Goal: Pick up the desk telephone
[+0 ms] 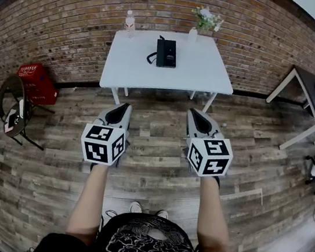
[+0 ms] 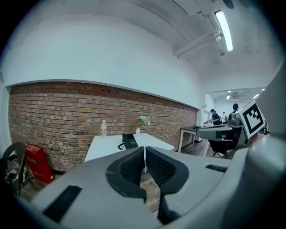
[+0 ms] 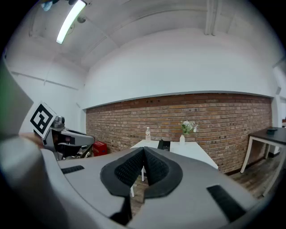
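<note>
We list: black shirt point(image 1: 148, 249) printed "DISTANCE"; black desk telephone point(image 1: 166, 53) on white rectangular table point(image 1: 204, 71); left gripper point(image 1: 125, 107) and right gripper point(image 1: 195, 113), jaws clenched, empty.

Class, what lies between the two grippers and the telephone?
Head view: only wood floor, then bare white tabletop, before the telephone.
</note>
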Available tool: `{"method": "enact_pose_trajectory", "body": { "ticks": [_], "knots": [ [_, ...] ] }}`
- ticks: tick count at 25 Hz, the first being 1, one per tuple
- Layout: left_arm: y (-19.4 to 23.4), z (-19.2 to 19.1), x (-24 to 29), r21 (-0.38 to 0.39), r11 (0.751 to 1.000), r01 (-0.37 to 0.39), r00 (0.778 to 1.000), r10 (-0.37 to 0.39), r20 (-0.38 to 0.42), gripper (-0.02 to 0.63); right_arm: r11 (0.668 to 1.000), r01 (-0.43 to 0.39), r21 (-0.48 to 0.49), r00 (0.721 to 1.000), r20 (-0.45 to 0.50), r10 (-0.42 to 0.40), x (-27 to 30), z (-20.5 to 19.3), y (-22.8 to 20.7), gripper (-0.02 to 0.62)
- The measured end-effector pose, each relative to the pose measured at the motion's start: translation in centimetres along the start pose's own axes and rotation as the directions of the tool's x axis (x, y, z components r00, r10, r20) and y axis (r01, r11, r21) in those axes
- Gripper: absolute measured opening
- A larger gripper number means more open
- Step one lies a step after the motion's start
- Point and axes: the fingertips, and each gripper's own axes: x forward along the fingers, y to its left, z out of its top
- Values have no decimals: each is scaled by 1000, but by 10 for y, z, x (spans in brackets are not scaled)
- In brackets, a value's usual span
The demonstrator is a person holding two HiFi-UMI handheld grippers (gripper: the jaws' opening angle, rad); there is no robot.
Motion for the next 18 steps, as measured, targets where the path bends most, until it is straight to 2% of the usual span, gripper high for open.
{"method": "enact_pose_trajectory", "body": {
  "ticks": [5,18],
  "knots": [
    [19,1,-7,-13,1000,1,1000,-1,10,14,1000,18,-6,1000,1,-18,7,1,12,2],
    [50,-7,14,-41,996,75,997,-75,3,20,999,49,-8,999,-14,-49,39,-2,36,5]
  ]
}}
